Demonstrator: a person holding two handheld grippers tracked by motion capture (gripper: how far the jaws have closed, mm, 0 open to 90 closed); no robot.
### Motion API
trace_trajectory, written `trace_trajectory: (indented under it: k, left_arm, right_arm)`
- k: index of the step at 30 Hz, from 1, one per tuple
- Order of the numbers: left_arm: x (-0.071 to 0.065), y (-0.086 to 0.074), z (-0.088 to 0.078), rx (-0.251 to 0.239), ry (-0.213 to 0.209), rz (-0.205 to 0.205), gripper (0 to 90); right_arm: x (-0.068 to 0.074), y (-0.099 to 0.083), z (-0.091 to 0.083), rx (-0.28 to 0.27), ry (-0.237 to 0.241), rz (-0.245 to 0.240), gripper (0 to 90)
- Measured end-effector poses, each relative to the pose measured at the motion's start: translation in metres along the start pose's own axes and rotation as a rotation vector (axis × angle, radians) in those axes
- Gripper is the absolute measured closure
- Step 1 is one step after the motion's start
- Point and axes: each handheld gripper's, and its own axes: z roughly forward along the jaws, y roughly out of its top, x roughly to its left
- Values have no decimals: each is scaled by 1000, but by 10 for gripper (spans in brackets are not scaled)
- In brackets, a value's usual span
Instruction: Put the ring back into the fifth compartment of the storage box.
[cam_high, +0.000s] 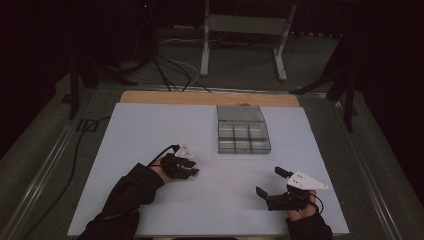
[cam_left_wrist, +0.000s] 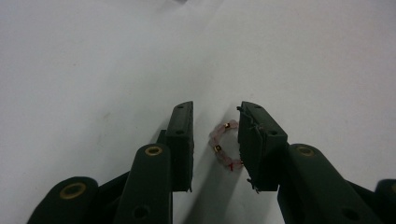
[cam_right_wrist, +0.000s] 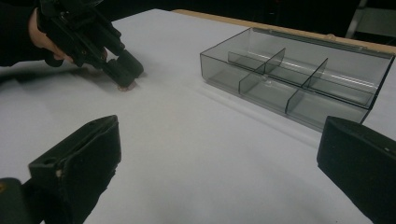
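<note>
Left gripper view: my left gripper (cam_left_wrist: 215, 140) narrow around small pink beaded bracelet (cam_left_wrist: 223, 145), not pinched | right gripper (cam_right_wrist: 219, 163) wide, empty | clear plastic divided box (cam_right_wrist: 299, 74) unfilled, pickup pending

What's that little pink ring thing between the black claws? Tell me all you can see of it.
The bracelet is a small loop of pale pink, translucent-looking beads with a few gold-coloured spacers and a red bit at one end. It lies flat on the white table, between the left gripper's jaws, up against one jaw, with a gap to the other.
</note>
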Motion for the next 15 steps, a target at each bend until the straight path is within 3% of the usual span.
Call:
trace_trajectory:
  k: [9,15]
  left_arm:
    - [-2,2,0,19,10,13,735]
    - [-7,5,1,43,1,35,872]
  right_arm:
    - [0,0,1,4,-2,-1,0]
    - [0,0,1,8,-3,-2,0]
